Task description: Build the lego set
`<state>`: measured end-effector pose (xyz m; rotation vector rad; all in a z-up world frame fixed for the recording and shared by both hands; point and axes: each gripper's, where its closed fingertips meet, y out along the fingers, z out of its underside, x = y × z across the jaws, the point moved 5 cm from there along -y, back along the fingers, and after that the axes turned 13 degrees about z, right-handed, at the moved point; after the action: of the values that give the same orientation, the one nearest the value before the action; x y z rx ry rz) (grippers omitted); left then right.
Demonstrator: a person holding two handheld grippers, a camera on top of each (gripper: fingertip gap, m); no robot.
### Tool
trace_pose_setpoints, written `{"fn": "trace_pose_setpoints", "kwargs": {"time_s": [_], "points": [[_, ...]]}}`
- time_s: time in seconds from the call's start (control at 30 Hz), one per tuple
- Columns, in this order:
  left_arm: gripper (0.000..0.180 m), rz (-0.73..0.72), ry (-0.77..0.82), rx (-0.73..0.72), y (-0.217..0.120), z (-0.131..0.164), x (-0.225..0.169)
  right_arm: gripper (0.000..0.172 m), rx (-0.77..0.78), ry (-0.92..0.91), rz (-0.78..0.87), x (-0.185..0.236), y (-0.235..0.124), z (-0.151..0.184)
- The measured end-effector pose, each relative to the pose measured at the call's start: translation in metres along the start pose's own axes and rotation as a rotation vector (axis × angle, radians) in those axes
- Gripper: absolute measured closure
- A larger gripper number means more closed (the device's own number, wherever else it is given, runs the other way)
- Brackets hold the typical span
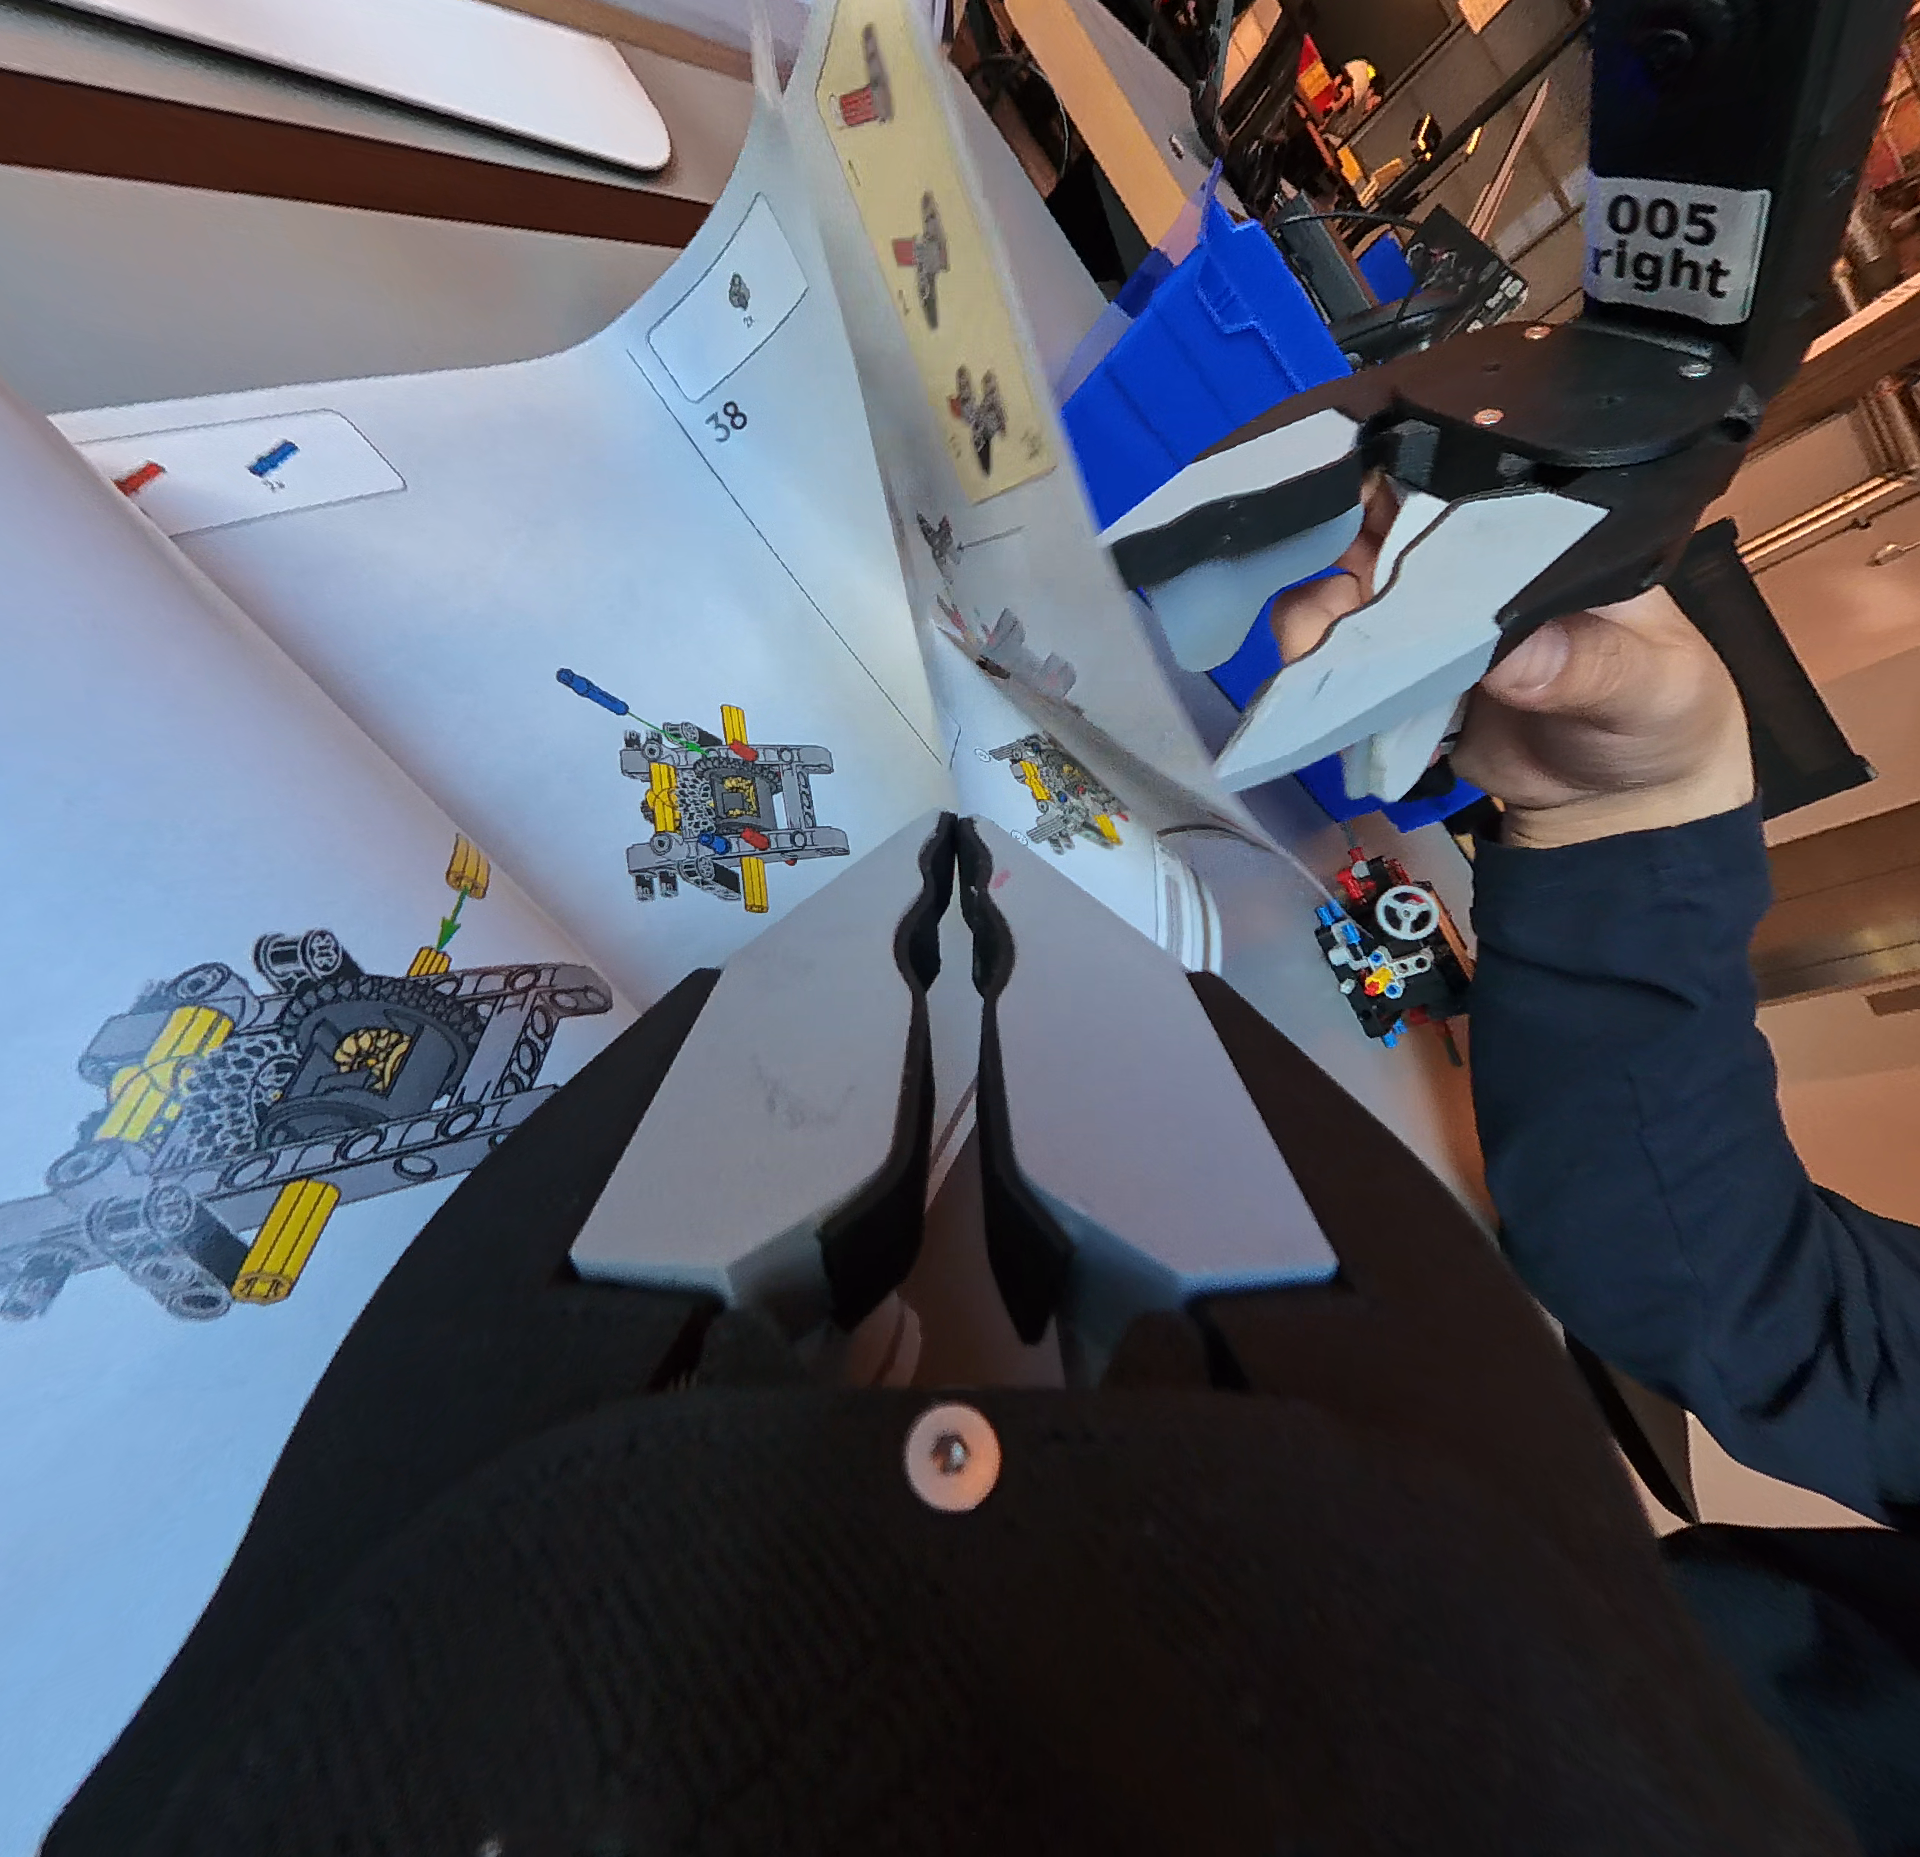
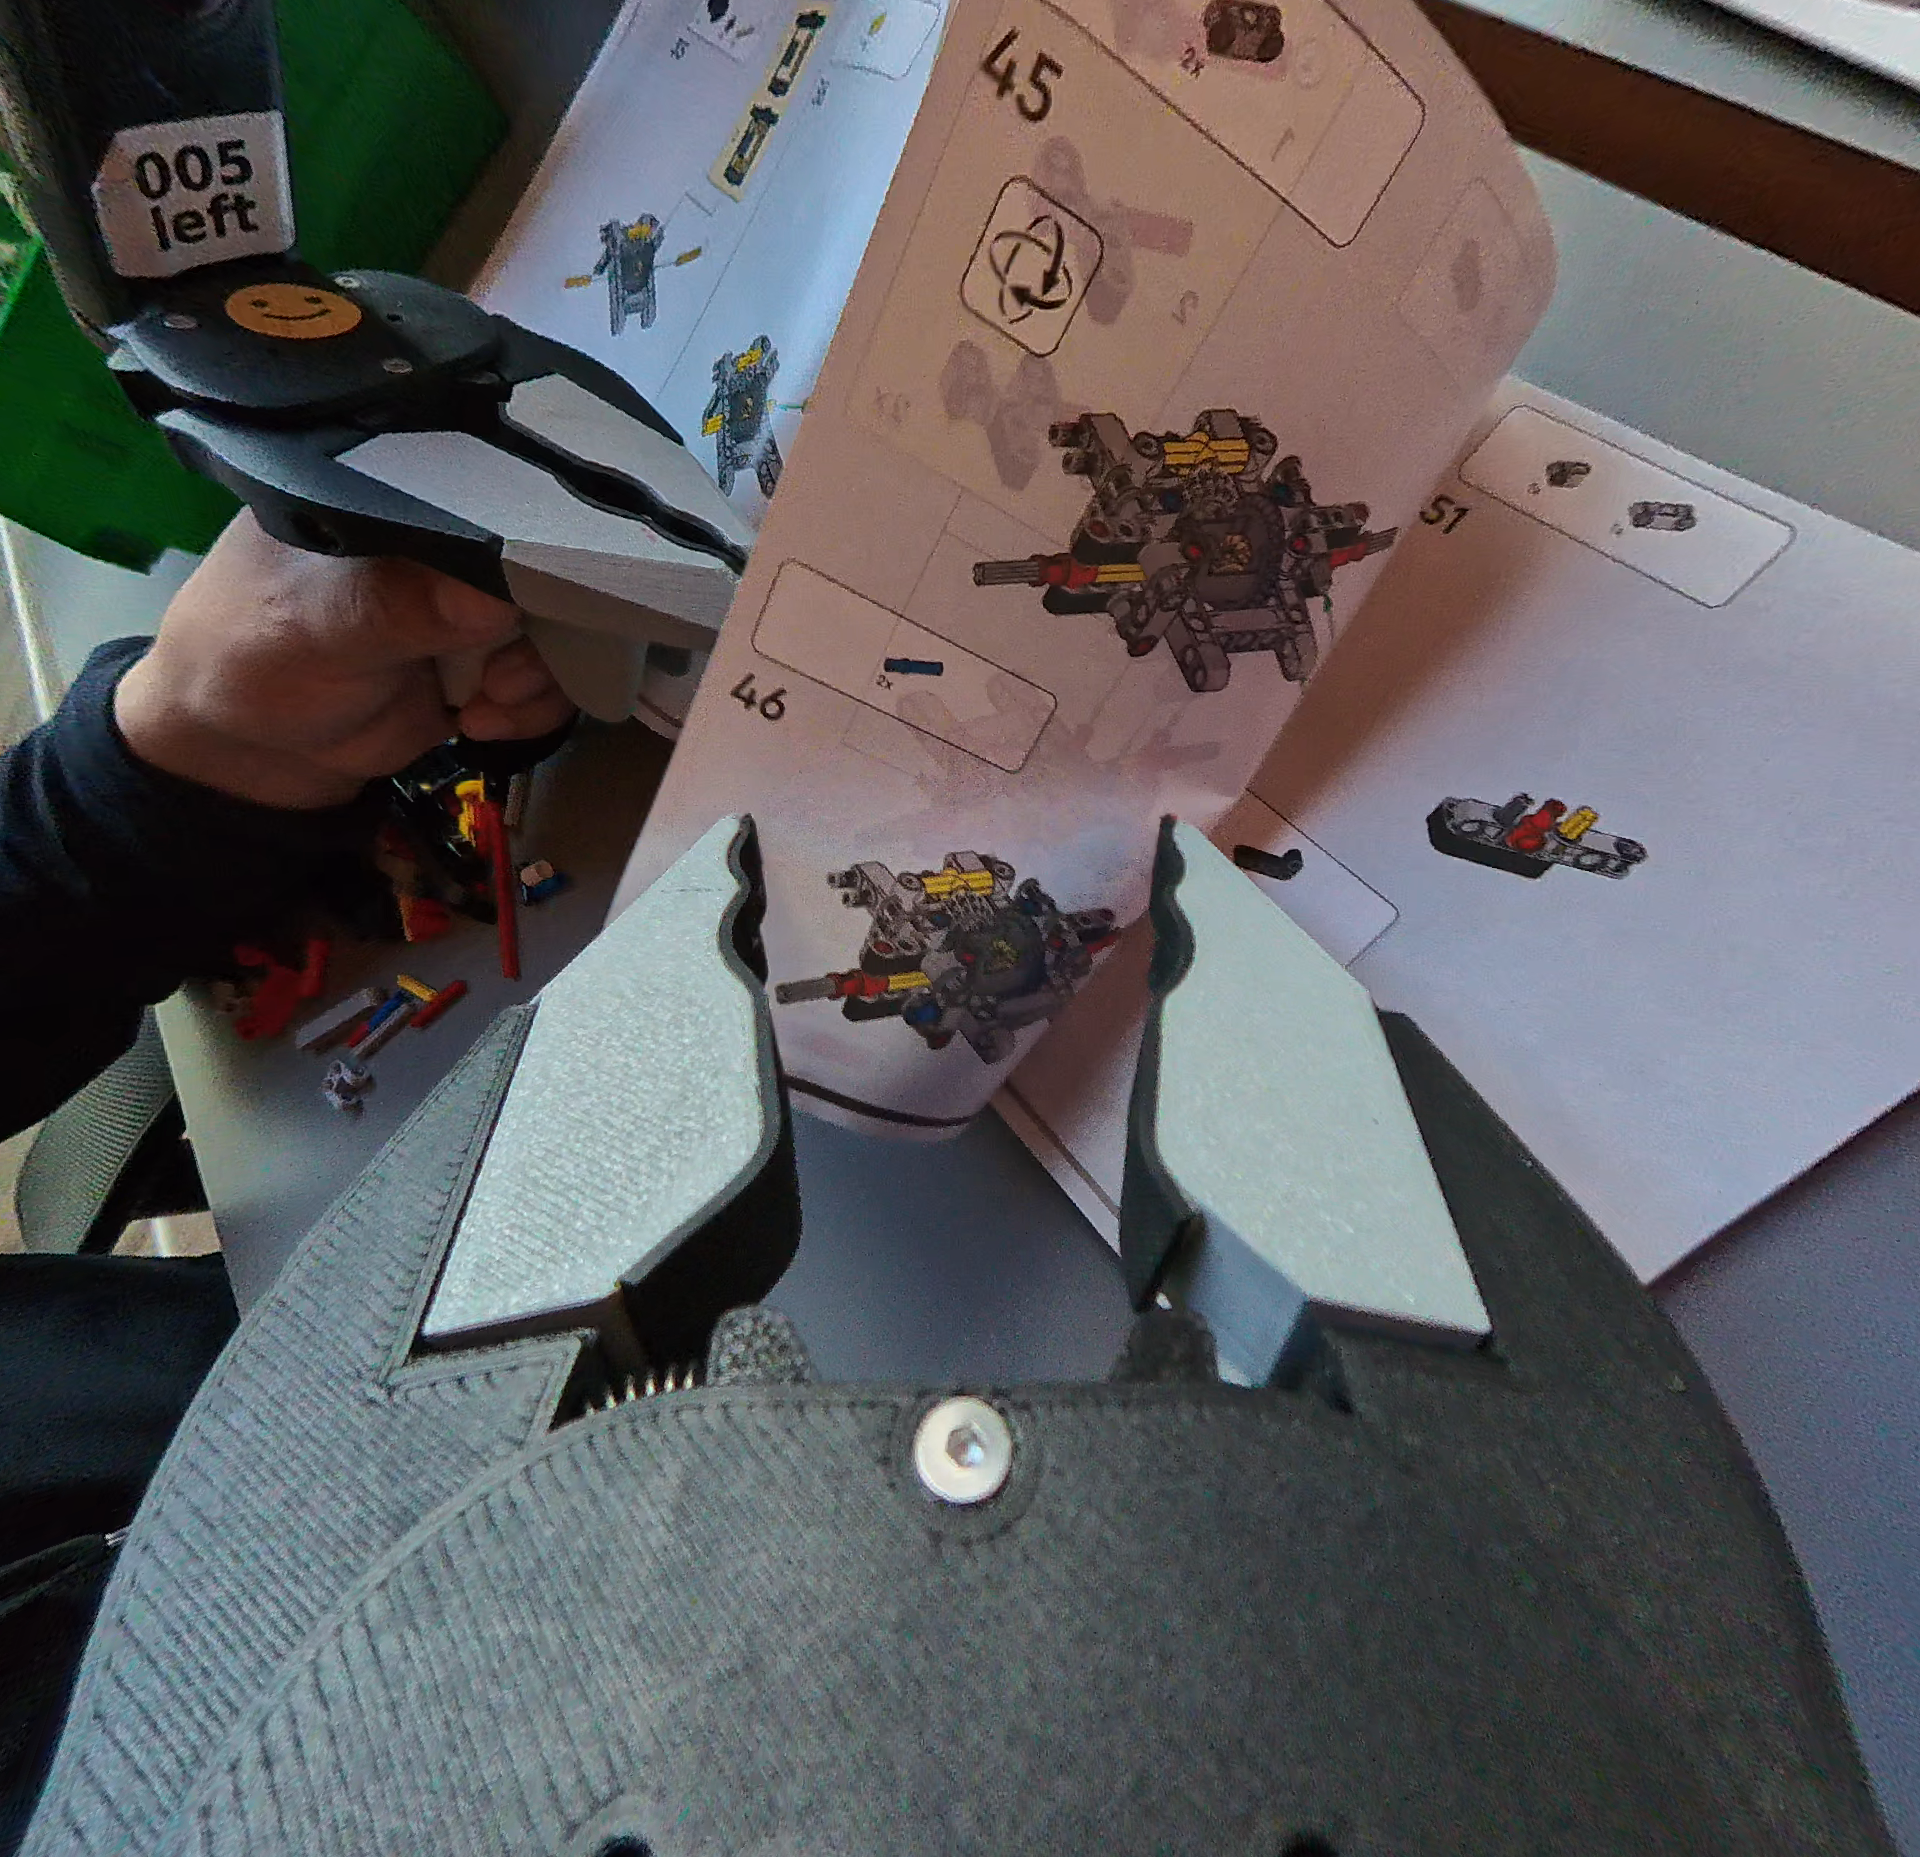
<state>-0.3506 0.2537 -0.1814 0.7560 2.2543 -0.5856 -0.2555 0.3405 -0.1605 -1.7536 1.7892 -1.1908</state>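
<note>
Jaws of my left gripper are pressed together on a raised page of the open instruction booklet on the bench — my right gripper hangs spread beside that page, pinching nothing — loose building pieces lie nearby

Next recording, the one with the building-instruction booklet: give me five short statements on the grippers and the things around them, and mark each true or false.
1. The right gripper has its jaws wide apart. True.
2. The left gripper is wide open. False: its fingertips are drawn together at the raised page of the booklet.
3. The booklet lies shut on the table. False: it is open, one page standing up.
4. Loose small building parts lie on the table beside the left hand. True.
5. The bin behind the booklet is red. False: it is blue.
</note>
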Motion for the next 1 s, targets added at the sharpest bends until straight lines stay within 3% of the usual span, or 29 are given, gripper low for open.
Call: {"fn": "trace_pose_setpoints", "kwargs": {"time_s": [0.33,0.57,0.7,0.83,1.0], "points": [[0.180,0.025,0.046,0.029,-0.022,-0.017,-0.016,0.101,-0.119,0.014,0.072,0.000,-0.034,-0.017],[0.180,-0.052,0.189,0.069,-0.095,-0.048,-0.040,0.106,-0.369,-0.051,0.084,0.021,-0.086,-0.046],[0.180,-0.323,0.267,0.114,-0.163,-0.055,-0.037,0.107,-0.433,-0.060,0.040,0.030,-0.095,-0.055],[0.180,-0.665,0.195,0.163,-0.244,-0.044,-0.021,0.106,-0.381,-0.087,0.036,0.038,-0.083,-0.051],[0.180,-0.951,0.121,0.190,-0.297,-0.033,-0.017,0.105,-0.286,-0.122,0.031,0.048,-0.059,-0.046]]}}
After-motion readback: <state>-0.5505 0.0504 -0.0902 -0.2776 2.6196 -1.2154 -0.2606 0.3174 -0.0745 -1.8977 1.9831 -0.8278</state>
